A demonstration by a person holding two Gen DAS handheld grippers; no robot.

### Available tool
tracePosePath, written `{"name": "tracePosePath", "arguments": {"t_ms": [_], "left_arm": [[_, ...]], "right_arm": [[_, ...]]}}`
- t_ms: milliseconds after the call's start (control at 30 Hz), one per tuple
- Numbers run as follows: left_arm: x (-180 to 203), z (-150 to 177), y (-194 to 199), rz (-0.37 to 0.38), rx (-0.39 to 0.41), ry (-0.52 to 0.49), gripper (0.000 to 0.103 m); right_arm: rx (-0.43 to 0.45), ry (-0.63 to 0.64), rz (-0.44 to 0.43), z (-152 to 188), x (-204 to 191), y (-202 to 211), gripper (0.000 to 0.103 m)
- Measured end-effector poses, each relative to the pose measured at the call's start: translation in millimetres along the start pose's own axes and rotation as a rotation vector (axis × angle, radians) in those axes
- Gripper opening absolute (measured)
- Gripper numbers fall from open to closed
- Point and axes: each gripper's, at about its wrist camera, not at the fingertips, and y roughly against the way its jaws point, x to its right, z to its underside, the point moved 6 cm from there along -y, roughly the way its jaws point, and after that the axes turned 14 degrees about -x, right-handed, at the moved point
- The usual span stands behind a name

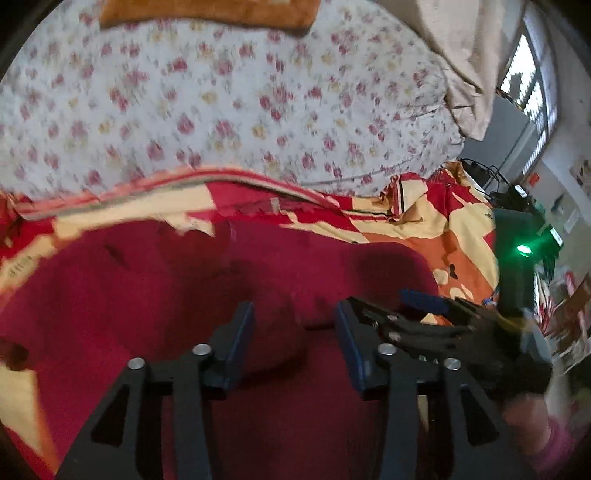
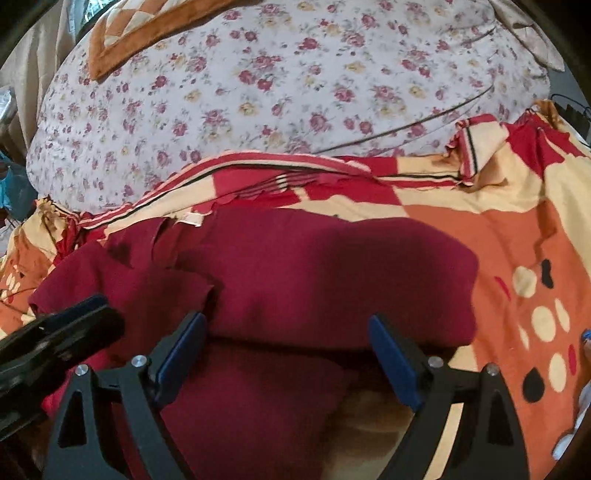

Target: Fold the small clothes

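Observation:
A dark red garment (image 1: 221, 280) lies spread on a red, cream and orange patterned blanket (image 1: 461, 229). My left gripper (image 1: 293, 308) hovers over the garment's middle, its blue-padded jaws apart, and only cloth shows below the gap. In the right wrist view the garment (image 2: 314, 266) shows a folded edge running across near the fingers. My right gripper (image 2: 287, 319) stands wide open just above that edge, with nothing pinched. The left gripper's fingers (image 2: 74, 321) show at the left edge, close beside the right one.
A floral sheet (image 2: 277, 92) covers the bed behind the blanket. An orange-brown blanket (image 1: 207, 13) lies at the far side. A beige curtain (image 1: 461, 55) and window (image 1: 532, 81) are at the right, above cables and a device with a green light (image 1: 523, 249).

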Motion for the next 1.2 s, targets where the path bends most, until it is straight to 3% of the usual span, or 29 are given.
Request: {"name": "tracePosePath", "arguments": {"t_ms": [100,200,300,400,467,567,600,700,833,1000,1133,1200], "left_arm": [[-31,11,35,-0.058,0.059,0.037,0.030],[-86,31,58,-0.244,0.092,0.137,0.030],[-144,54,63,-0.409,0.065,0.253,0.030],[-185,72,57,-0.459,0.023,0.364,0.030],[-203,83,46,-0.482,-0.020,0.421,0.030],[-214,91,38,-0.452,-0.030,0.461,0.030],[-215,92,37,-0.444,-0.025,0.469,0.030],[-220,97,37,-0.440,-0.012,0.483,0.030],[-223,100,29,-0.435,-0.039,0.500,0.030],[-224,99,26,-0.428,-0.036,0.517,0.030],[-225,101,42,-0.429,-0.030,0.541,0.030],[-223,100,59,-0.444,0.014,0.546,0.030]], "right_arm": [[-0.002,0.029,-0.034,0,-11,0,0.092],[-0.007,0.052,-0.056,-1,-22,-4,0.092],[-0.033,0.084,-0.089,-2,-37,-15,0.092],[-0.066,0.105,-0.092,-6,-50,-33,0.085],[-0.091,0.144,-0.103,-7,-62,-47,0.047],[-0.085,0.229,-0.034,-9,-77,-59,0.010],[-0.071,0.242,-0.014,-11,-78,-56,0.006],[-0.002,0.226,-0.058,-18,-71,-28,0.005],[0.069,0.207,0.022,-28,-47,-3,0.005],[0.021,0.128,0.068,-35,-15,-19,0.006],[-0.005,0.069,0.140,-35,-3,-23,0.041],[0.042,0.076,0.099,-34,-13,-9,0.050]]}}
